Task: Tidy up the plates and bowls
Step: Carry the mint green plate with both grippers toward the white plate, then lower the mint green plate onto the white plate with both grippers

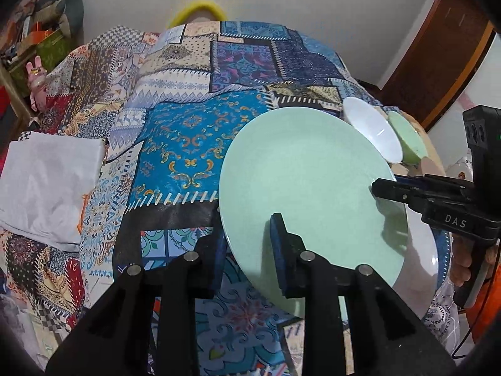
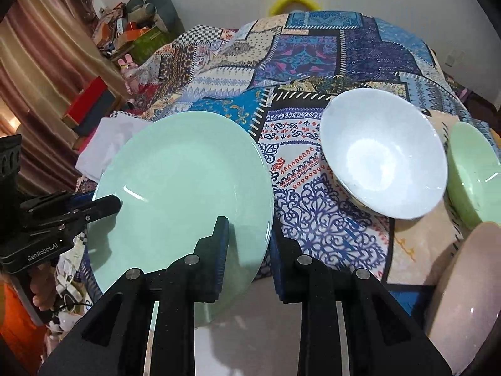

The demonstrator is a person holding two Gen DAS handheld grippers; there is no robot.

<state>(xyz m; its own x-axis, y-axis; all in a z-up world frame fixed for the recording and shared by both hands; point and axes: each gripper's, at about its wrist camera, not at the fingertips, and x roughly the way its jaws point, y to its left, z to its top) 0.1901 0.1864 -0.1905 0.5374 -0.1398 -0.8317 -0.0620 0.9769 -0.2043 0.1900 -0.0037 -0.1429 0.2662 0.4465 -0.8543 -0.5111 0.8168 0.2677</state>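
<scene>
**Green plate held from both sides**

The green plate [image 1: 307, 188] is tilted above a white plate [image 1: 422, 250], its rim pinched by the narrowly parted left gripper [image 1: 250, 235] and right gripper [image 2: 247, 238]. Beyond it, a white bowl [image 2: 385, 153] and green bowl [image 2: 472, 175] sit on the patterned cloth [image 1: 175, 144].

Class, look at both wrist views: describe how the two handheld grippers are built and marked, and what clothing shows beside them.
The left gripper and the right gripper are matte black plastic, with angular fingers, blue pads on the inner faces and round silver pins. The left's body reads "GenRobot.AI"; the right's reads "DAS". A thin black cable hangs by the right one. An orange garment shows beside them.
</scene>
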